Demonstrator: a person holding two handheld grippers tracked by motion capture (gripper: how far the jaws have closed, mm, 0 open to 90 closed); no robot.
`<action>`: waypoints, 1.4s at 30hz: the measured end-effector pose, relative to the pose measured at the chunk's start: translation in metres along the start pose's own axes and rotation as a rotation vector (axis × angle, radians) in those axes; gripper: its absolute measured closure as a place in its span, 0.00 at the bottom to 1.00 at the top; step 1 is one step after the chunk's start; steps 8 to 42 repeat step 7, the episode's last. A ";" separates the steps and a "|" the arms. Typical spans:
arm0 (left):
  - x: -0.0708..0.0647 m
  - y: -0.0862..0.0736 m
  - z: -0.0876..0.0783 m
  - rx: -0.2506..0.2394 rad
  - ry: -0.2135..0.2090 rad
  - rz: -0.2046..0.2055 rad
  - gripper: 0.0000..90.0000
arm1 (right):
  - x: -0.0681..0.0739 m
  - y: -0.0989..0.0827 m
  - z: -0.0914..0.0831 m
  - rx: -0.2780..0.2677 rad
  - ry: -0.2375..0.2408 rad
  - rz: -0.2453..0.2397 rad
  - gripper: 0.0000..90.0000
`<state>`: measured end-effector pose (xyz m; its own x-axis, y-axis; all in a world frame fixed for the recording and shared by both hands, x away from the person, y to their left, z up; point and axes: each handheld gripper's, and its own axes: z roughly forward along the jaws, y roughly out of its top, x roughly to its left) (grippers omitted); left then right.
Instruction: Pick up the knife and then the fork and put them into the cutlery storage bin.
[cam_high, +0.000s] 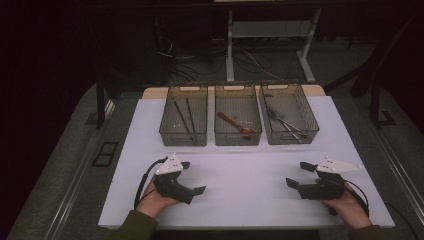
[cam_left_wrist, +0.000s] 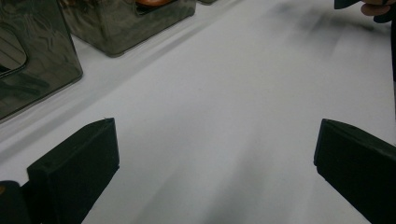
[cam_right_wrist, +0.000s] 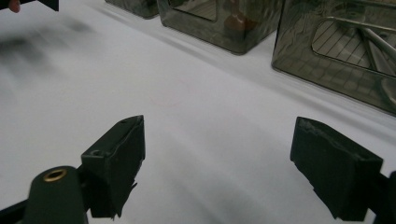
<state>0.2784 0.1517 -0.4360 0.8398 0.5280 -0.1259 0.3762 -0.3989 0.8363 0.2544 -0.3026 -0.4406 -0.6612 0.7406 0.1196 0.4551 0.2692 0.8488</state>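
Three smoky see-through bins stand in a row at the back of the white table (cam_high: 235, 200). The left bin (cam_high: 183, 138) holds black chopsticks (cam_high: 183, 116), the middle bin (cam_high: 238, 140) a wooden spoon (cam_high: 234, 123), and the right bin (cam_high: 292, 137) metal utensils (cam_high: 286, 123). My left gripper (cam_high: 193, 177) rests near the front left, held in a hand, jaws wide apart with nothing between them. My right gripper (cam_high: 298, 175) sits near the front right, also open and empty. Bare table lies between the left gripper's (cam_left_wrist: 215, 140) jaws, and likewise between the right gripper's (cam_right_wrist: 217, 140).
A cable (cam_high: 142, 182) loops from the left gripper toward the table's front edge. Behind the table, a desk's white legs (cam_high: 230, 47) and loose cables stand on the dark floor. A broad strip of white surface lies between the bins and both grippers.
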 end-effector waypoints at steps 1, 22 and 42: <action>0.000 0.000 0.000 -0.001 0.000 -0.001 0.00 | 0.000 0.000 0.000 0.000 0.000 -0.001 0.19; 0.001 0.000 0.000 -0.001 0.001 -0.002 0.00 | -0.001 0.000 -0.001 -0.007 -0.001 0.004 0.19; 0.001 0.000 0.000 -0.001 0.001 -0.002 0.00 | -0.001 0.000 -0.001 -0.007 -0.001 0.004 0.19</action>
